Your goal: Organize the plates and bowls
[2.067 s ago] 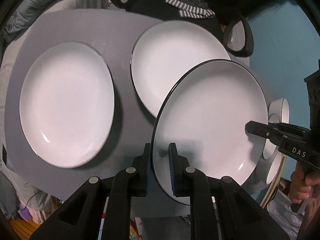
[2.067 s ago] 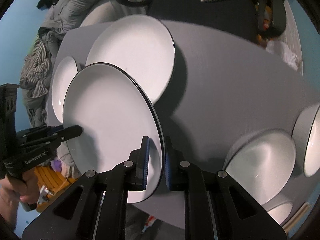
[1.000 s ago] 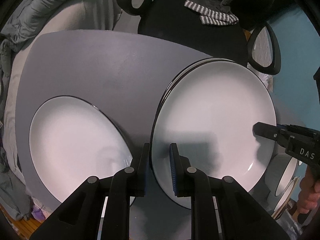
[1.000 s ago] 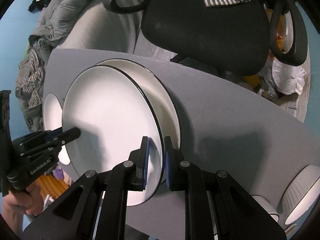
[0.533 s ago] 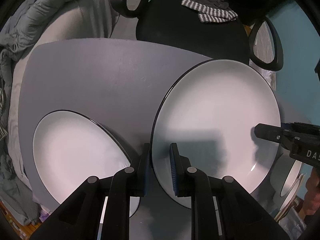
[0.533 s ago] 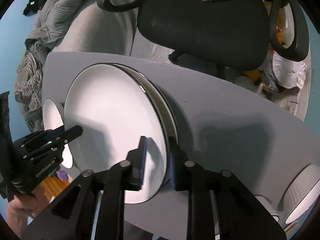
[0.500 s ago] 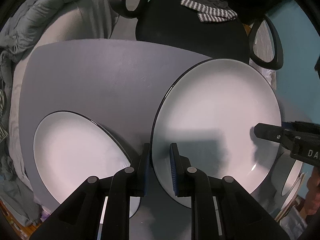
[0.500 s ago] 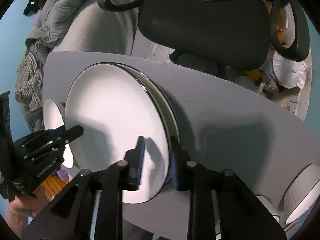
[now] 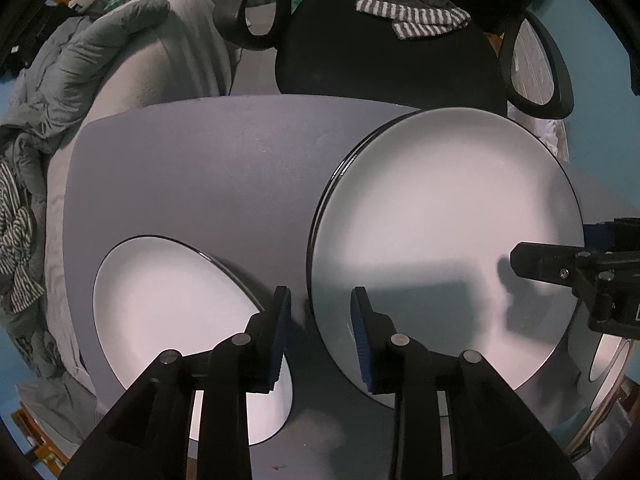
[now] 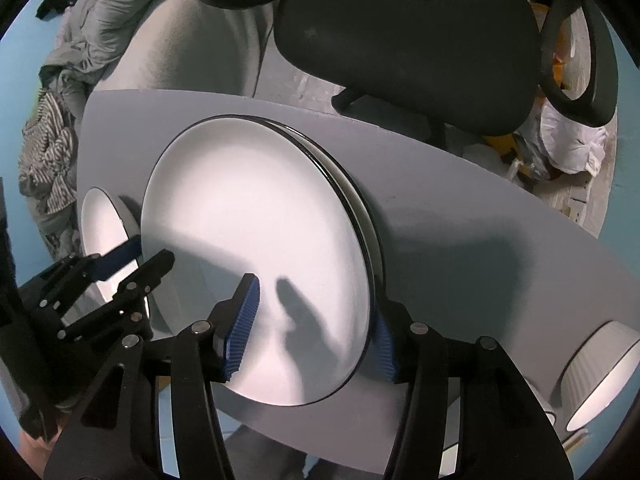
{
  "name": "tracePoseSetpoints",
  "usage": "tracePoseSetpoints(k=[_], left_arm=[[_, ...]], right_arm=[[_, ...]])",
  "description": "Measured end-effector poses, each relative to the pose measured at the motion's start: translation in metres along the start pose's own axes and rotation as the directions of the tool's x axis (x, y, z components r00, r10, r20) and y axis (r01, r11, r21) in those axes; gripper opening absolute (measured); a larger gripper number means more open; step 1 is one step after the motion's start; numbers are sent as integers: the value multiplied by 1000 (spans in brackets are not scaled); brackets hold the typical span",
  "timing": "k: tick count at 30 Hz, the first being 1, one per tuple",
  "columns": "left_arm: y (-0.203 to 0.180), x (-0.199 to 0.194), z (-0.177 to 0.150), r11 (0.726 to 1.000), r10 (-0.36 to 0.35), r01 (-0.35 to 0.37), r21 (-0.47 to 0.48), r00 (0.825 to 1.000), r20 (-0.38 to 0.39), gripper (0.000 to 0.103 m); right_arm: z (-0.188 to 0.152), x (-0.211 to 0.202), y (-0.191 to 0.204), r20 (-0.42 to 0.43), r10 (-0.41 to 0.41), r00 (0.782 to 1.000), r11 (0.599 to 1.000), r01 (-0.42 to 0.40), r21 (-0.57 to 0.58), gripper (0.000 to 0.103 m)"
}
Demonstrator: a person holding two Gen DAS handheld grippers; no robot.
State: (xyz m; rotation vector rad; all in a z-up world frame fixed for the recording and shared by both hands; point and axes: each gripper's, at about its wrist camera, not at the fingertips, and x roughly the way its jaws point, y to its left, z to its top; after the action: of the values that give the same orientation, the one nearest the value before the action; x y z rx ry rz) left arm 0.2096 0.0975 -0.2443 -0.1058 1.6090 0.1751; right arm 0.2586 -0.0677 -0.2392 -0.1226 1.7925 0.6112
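A white plate with a dark rim (image 9: 444, 240) lies stacked on another like it on the grey table (image 9: 208, 168); it also shows in the right wrist view (image 10: 256, 248). My left gripper (image 9: 320, 320) is open, its jaws straddling the stack's near rim without gripping. My right gripper (image 10: 312, 320) is open too, one jaw over the plate and one past its right rim. A third white plate (image 9: 172, 320) lies alone to the left. A ribbed white bowl (image 10: 600, 376) stands at the table's right end.
A black office chair (image 10: 404, 36) stands behind the table with a striped cloth (image 9: 412, 20) over it. Grey bedding (image 9: 100, 68) is piled to the back left. Another bowl rim (image 9: 608, 364) shows at the right of the left wrist view.
The plate held by both grippers came down onto the other plate. Both grippers then opened and let go of it.
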Motion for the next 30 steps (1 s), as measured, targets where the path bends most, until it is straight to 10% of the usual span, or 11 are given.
tracePoseSetpoints(k=[30], left_arm=[[61,-43,-39,983,-112,123,-137,990,85,57]], right_arm=[[-29,-34,31,95,-207,974,977,211,-39,67]])
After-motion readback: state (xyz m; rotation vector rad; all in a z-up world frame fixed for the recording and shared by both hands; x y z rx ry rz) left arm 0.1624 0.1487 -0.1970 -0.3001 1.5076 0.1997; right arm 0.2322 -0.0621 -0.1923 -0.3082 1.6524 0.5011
